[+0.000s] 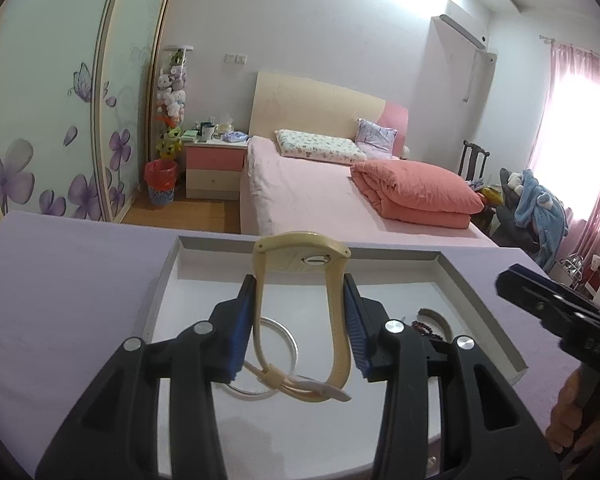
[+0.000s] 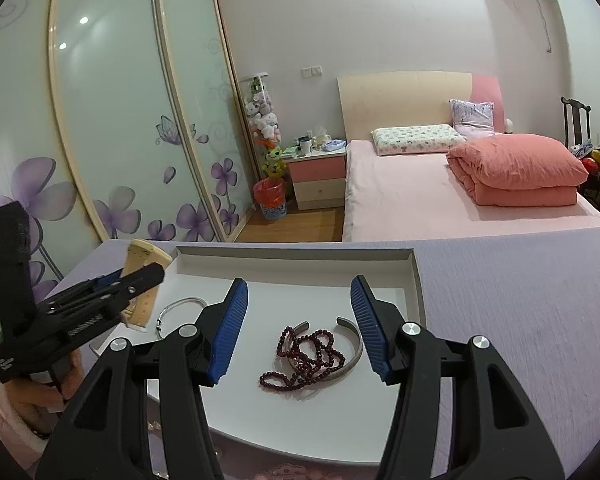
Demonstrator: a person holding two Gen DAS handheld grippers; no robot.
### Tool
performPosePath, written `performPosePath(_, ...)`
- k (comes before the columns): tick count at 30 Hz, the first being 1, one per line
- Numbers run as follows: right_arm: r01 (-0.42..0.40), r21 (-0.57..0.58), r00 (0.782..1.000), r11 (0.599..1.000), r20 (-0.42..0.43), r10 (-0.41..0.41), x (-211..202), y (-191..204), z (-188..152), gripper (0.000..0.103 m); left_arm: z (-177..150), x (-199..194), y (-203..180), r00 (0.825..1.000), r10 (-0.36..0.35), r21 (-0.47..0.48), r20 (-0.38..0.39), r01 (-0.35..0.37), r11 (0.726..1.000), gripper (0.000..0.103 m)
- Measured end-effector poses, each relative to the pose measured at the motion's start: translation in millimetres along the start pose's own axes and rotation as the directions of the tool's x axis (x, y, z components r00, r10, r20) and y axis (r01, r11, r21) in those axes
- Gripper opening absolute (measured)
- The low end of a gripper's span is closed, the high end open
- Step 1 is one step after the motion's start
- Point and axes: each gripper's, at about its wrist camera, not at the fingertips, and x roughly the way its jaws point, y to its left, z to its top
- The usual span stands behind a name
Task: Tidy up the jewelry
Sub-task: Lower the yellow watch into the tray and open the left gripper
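My left gripper (image 1: 299,284) is shut on a cream wristwatch (image 1: 300,256), its blue pads pressing the strap on both sides, and holds it above the white tray (image 1: 164,280). The watch's buckled strap end hangs low over a silver bangle (image 1: 278,344). My right gripper (image 2: 298,288) is open and empty above a dark red bead string (image 2: 306,354) that lies over a grey cuff bracelet (image 2: 354,354) in the tray (image 2: 416,280). In the right wrist view the left gripper (image 2: 136,280) with the watch (image 2: 144,260) is at the left.
The tray rests on a lilac cloth (image 2: 520,320). Behind are a pink bed (image 2: 440,196), a nightstand (image 2: 320,178), a red bin (image 2: 270,196) and sliding wardrobe doors (image 2: 120,120). A chair with clothes (image 1: 528,204) stands by the window.
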Motion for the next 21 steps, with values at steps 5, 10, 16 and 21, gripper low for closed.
performPosePath(5,-0.001,-0.001,1.000,1.000,-0.002,0.001,1,-1,0,0.055,-3,18,4,0.998,0.021,-0.014,-0.052,-0.021,1.000,0.043)
performPosePath(10,-0.003,-0.007,1.000,1.000,-0.010,0.002,3,-1,-3,0.055,-4,20,8,0.999,0.030,-0.022,-0.045,-0.031,0.999,0.050)
performPosePath(16,-0.003,-0.007,1.000,1.000,-0.012,0.003,4,-1,-3,0.055,-1,10,15,0.999,0.050,-0.045,-0.015,-0.051,0.998,0.054)
performPosePath(21,-0.004,-0.008,1.000,1.000,-0.012,0.004,4,-1,-3,0.055,0,8,17,0.998,0.055,-0.047,-0.010,-0.055,0.997,0.055)
